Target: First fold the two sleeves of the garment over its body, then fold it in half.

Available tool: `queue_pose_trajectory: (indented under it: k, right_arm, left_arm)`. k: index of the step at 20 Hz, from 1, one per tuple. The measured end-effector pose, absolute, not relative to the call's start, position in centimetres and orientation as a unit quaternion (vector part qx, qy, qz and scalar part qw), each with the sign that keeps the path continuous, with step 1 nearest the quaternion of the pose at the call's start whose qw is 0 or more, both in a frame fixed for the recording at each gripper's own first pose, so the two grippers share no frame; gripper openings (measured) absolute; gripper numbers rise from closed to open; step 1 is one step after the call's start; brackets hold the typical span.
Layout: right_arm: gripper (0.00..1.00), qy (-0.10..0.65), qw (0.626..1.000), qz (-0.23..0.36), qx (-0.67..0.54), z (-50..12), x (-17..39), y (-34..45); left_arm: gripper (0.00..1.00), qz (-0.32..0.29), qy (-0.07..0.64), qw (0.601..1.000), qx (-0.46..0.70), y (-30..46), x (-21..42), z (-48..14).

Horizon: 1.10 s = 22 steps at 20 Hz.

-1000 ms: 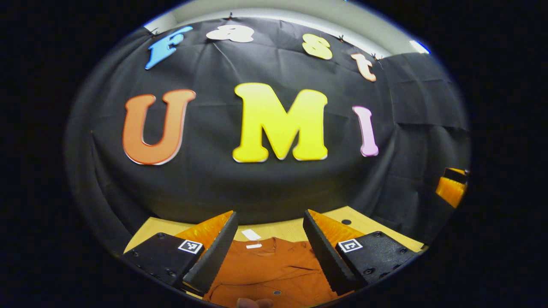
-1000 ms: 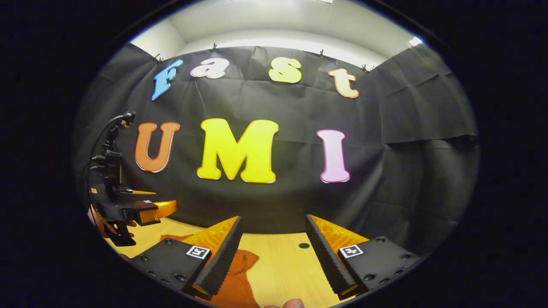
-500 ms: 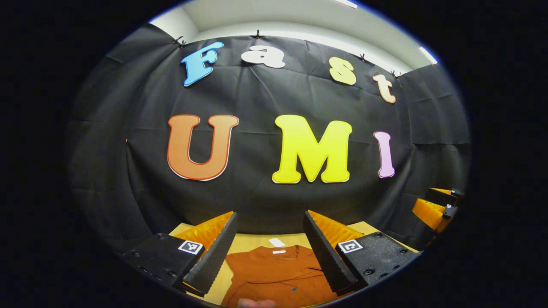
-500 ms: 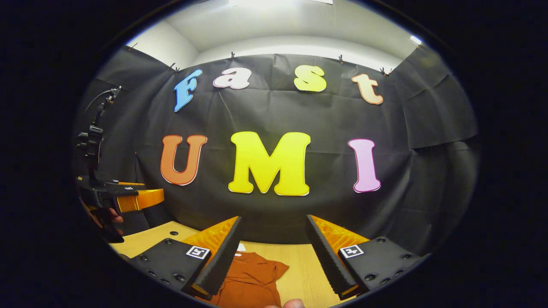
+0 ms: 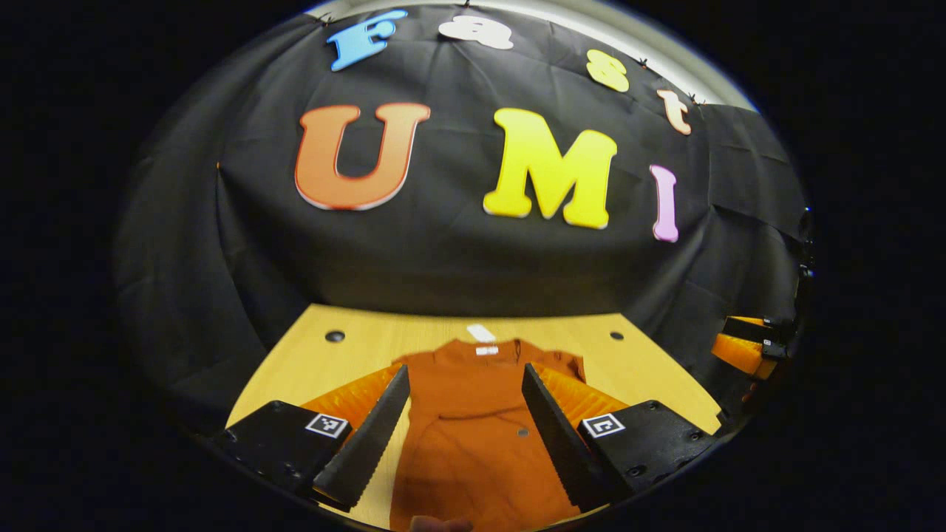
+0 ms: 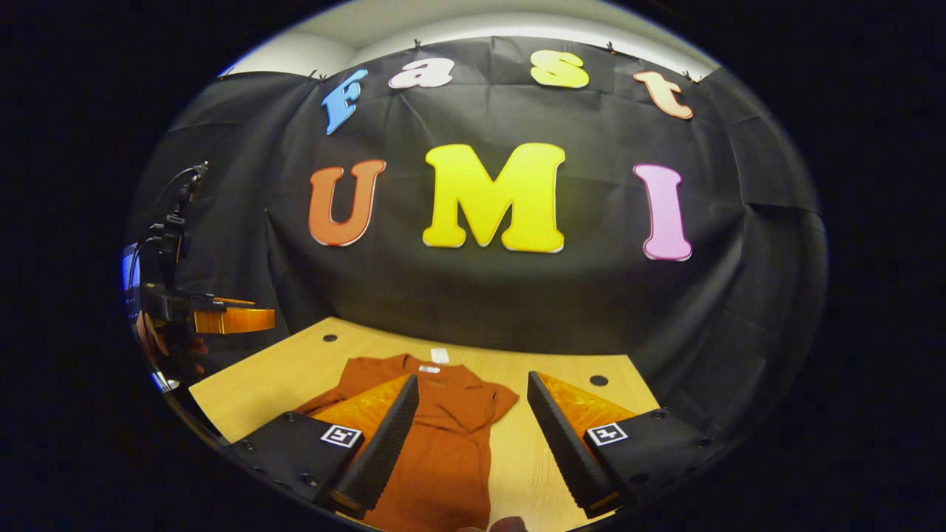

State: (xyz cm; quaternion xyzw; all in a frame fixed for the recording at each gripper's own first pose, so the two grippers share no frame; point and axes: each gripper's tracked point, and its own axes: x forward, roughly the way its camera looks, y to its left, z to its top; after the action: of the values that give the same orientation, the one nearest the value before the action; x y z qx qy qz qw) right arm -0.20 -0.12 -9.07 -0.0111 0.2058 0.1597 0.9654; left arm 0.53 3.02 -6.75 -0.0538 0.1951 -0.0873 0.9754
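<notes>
Your left hand-held gripper (image 5: 465, 436) and right hand-held gripper (image 6: 473, 443) hung apart above the rust shirt (image 5: 473, 443), flat on the counter (image 5: 310, 362); soft, limp cloth, so pinch the sleeve (image 6: 497, 400) at its 3 o'clock edge.

Garment (image 5: 473, 436): rust-orange throughout, plain with no print, one small dark button (image 5: 522, 431) on the front, and a white tag (image 5: 481, 332) at the collar; same rust-orange in the right gripper view (image 6: 443, 436). Table (image 5: 310, 362): light yellow wood with faint grain and small round black holes (image 5: 335, 336). Booth wall (image 5: 443, 258) is plain black cloth, creased, with a pale grey-white strip of room wall (image 6: 414, 29) above it; each gripper body carries a small black-and-white square marker (image 5: 327, 425).
</notes>
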Motion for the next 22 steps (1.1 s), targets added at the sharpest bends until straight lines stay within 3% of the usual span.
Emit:
queue_pose_trajectory:
  k: [8,11,22]
  right_arm:
    - [0.94,0.387,0.907,0.167,-0.001,-23.0,-10.5,-4.0]
    - [0.95,0.455,0.879,0.141,-0.004,-28.7,-13.9,-6.4]
    - [0.97,0.535,0.837,0.113,-0.027,-35.2,-17.9,-5.7]
  left_arm:
    - [0.98,-0.093,0.411,0.904,-0.073,7.7,-12.5,-23.8]
    - [0.99,-0.083,0.463,0.877,-0.096,8.9,-15.9,-28.3]
    - [0.97,-0.091,0.482,0.860,-0.142,8.0,-17.1,-31.0]
